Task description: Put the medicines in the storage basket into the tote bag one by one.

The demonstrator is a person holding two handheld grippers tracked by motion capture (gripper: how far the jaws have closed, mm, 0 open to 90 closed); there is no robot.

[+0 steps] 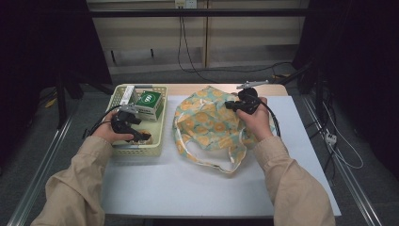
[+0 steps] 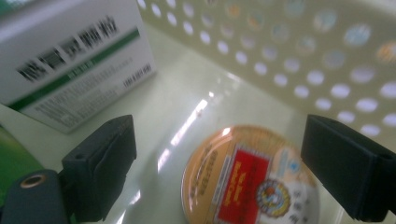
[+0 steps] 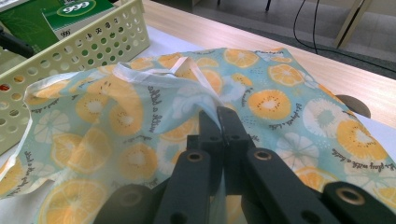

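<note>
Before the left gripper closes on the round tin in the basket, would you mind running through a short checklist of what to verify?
1. Left gripper open: ok, its jaws stand wide apart.
2. Round tin between the jaws: ok, it lies flat on the basket floor in the gap, nearer the right-hand jaw in the left gripper view.
3. Pads touching the tin: cannot tell; the jaw tips appear above it.
4. White and green medicine box clear of the jaws: ok, it stands apart, behind the left-hand jaw.
5. Basket wall clearance: cannot tell; the perforated wall runs close behind the right-hand jaw.
6. Right gripper holding the orange-print bag: ok, shut on the fabric.
</note>
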